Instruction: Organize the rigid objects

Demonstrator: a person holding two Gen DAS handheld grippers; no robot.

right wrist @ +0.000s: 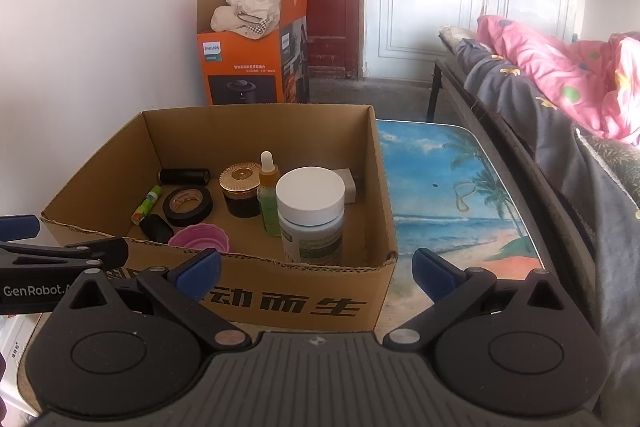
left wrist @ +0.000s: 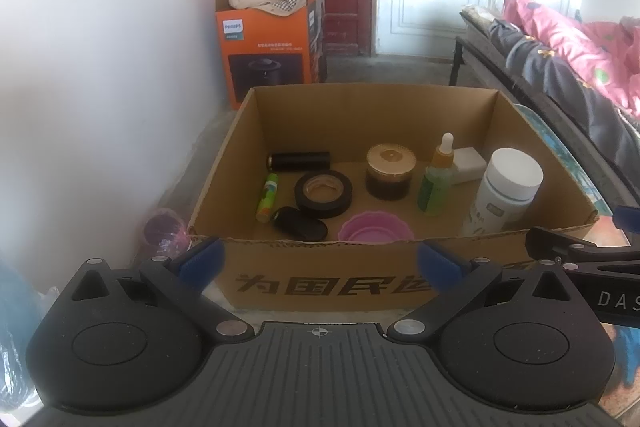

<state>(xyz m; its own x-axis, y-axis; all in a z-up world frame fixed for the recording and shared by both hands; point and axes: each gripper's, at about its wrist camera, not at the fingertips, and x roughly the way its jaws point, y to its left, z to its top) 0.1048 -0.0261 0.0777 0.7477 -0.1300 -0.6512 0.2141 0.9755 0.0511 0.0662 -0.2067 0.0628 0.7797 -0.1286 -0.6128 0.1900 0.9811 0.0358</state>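
Note:
An open cardboard box stands on a table with a beach picture. Inside it are a white-capped bottle, a green dropper bottle, a gold-lidded jar, a black tape roll, a black tube, a green stick, a black case, a pink cup and a white block. My left gripper is open and empty before the box's near wall. My right gripper is open and empty at the near right corner.
An orange Philips box stuffed with cloth stands by the white wall and red door. A bed with pink bedding runs along the right. A rubber band lies on the table. A purple object sits left of the box.

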